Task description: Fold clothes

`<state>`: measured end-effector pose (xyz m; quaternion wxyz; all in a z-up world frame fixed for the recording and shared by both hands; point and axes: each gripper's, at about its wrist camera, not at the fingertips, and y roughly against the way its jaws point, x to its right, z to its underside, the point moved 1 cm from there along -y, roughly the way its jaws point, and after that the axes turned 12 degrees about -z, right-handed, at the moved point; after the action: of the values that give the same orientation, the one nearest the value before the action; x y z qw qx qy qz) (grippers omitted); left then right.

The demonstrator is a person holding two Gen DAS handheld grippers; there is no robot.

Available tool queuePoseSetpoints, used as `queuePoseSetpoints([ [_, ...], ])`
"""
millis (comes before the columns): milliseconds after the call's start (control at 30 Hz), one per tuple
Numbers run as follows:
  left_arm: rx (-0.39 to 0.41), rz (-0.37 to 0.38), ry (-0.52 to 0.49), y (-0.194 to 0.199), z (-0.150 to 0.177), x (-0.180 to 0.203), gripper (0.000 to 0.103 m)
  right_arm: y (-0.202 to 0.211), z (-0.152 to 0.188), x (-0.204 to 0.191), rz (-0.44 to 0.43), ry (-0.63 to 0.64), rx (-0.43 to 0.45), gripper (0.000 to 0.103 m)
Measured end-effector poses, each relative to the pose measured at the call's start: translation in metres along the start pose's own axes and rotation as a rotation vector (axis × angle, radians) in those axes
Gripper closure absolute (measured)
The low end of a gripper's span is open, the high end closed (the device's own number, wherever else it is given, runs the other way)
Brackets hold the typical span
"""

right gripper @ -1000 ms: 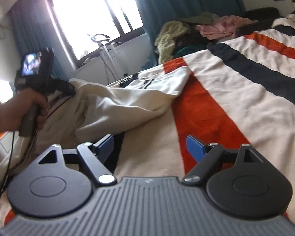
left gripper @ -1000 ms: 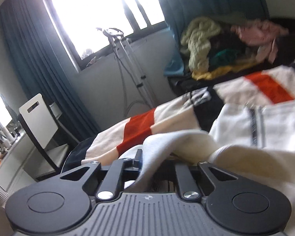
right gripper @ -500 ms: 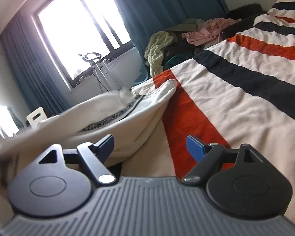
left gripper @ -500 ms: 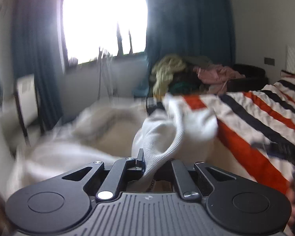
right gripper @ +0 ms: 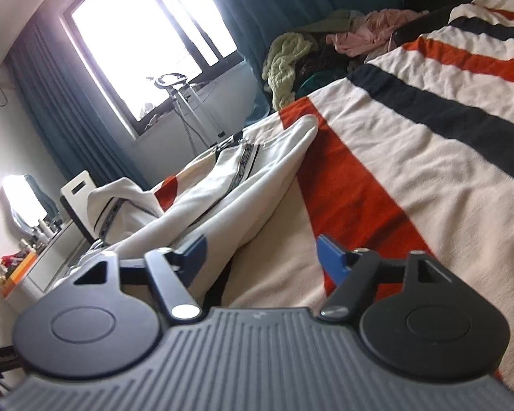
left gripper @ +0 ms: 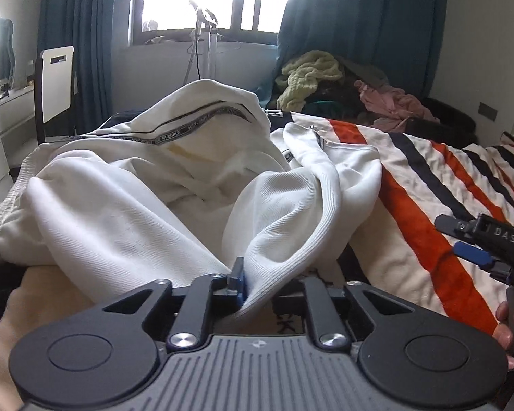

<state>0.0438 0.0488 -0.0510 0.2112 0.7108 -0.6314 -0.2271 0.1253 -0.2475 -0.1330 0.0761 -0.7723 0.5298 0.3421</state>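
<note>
A white garment with black lettered trim (left gripper: 161, 185) lies bunched on the striped bed. My left gripper (left gripper: 248, 284) is shut on a ribbed white edge of it, and the cloth rises from the jaws. In the right wrist view the same garment (right gripper: 243, 178) stretches away to the left. My right gripper (right gripper: 262, 253) is open and empty, low over the blanket, its left finger next to the cloth. It also shows at the right edge of the left wrist view (left gripper: 462, 239).
The bed has a cream, orange and black striped blanket (right gripper: 428, 144). A pile of other clothes (left gripper: 342, 82) sits at the far end by teal curtains. A white chair (left gripper: 56, 78) and a desk (right gripper: 27, 274) stand left of the bed. A stand (left gripper: 205, 34) is by the window.
My left gripper swung with the cloth from the bed's left side to face along the bed. The garment now lies heaped in front of it. My right gripper dropped lower and tilted.
</note>
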Motion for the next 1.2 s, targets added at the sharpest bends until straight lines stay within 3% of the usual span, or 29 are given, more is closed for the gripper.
queuePoseSetpoints([
  [67,0.01,0.017,0.009,0.004,-0.001,0.001,0.065,-0.001,0.0,-0.001,-0.001,0.002,-0.004,0.035],
  [133,0.01,0.031,0.04,0.008,-0.004,0.002,0.041,-0.003,-0.001,-0.003,0.0,0.009,-0.004,0.035],
  [300,0.066,0.069,0.088,0.015,-0.017,0.012,0.023,-0.02,-0.013,-0.009,-0.022,0.034,-0.043,0.035],
  [367,0.08,0.071,0.1,0.008,-0.022,0.014,0.023,-0.051,-0.023,-0.017,-0.024,0.069,-0.074,0.035],
  [533,0.026,0.086,0.217,-0.022,-0.032,-0.002,0.022,-0.148,-0.051,-0.04,-0.015,0.184,-0.152,0.035],
  [733,-0.004,0.022,0.279,-0.06,-0.027,-0.027,0.021,-0.264,-0.084,-0.067,-0.004,0.322,-0.245,0.035],
  [933,0.037,-0.002,0.279,-0.095,-0.032,-0.035,0.021,-0.375,-0.08,-0.067,0.162,0.478,-0.392,0.039],
  [1033,0.019,0.018,0.313,-0.104,-0.032,-0.04,0.021,-0.401,-0.08,-0.058,0.283,0.487,-0.437,0.061],
  [1067,0.018,0.019,0.314,-0.106,-0.032,-0.04,0.021,-0.402,-0.081,-0.056,0.296,0.483,-0.432,0.085],
  [1100,0.021,0.022,0.315,-0.106,-0.032,-0.04,0.021,-0.402,-0.083,-0.055,0.307,0.483,-0.423,0.096],
  [1200,0.033,0.036,0.313,-0.103,-0.033,-0.042,0.021,-0.382,-0.099,-0.061,0.308,0.491,-0.345,0.097],
])
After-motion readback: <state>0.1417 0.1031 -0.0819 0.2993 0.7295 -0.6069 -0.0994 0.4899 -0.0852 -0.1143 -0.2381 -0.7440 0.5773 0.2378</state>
